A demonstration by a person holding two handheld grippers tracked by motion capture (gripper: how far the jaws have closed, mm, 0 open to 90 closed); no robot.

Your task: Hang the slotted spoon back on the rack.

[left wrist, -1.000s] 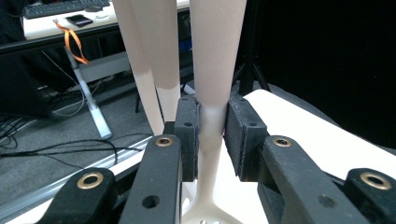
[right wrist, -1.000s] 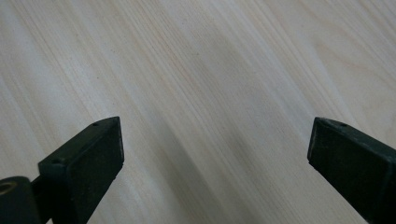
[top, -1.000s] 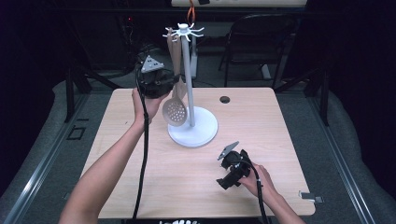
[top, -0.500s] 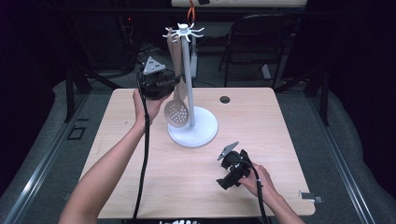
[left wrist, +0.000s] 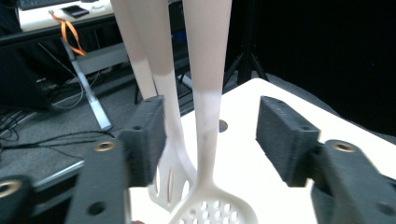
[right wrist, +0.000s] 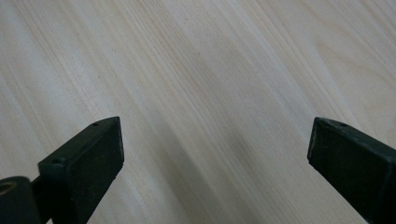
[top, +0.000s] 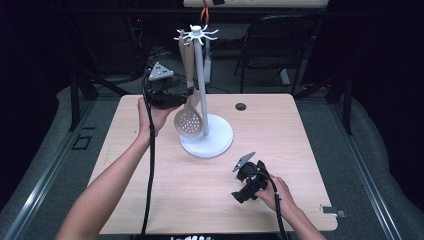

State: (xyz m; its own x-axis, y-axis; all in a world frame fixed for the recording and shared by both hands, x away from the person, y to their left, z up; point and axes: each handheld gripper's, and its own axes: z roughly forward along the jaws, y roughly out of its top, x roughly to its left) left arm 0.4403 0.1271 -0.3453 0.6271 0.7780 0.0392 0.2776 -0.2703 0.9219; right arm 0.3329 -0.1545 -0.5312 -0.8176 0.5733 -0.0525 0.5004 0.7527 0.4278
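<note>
Light wooden table [top: 150, 200], dark chair [top: 280, 45] behind it, orange strap [left wrist: 70, 35], grey floor [top: 45, 165]

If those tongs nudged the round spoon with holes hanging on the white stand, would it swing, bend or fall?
The perforated spoon would probably swing, since it hangs freely from the stand. It looks like stiff plastic, so likely little bending. Its smooth, narrow handle, between the left tongs' open jaws, might slip in a loose grip.

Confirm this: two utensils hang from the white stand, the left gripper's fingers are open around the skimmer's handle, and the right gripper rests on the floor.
Not the floor. The high view shows the right gripper resting on the table. The rest holds: two utensils hang from the stand, and the left gripper has open fingers around the skimmer handle.
</note>
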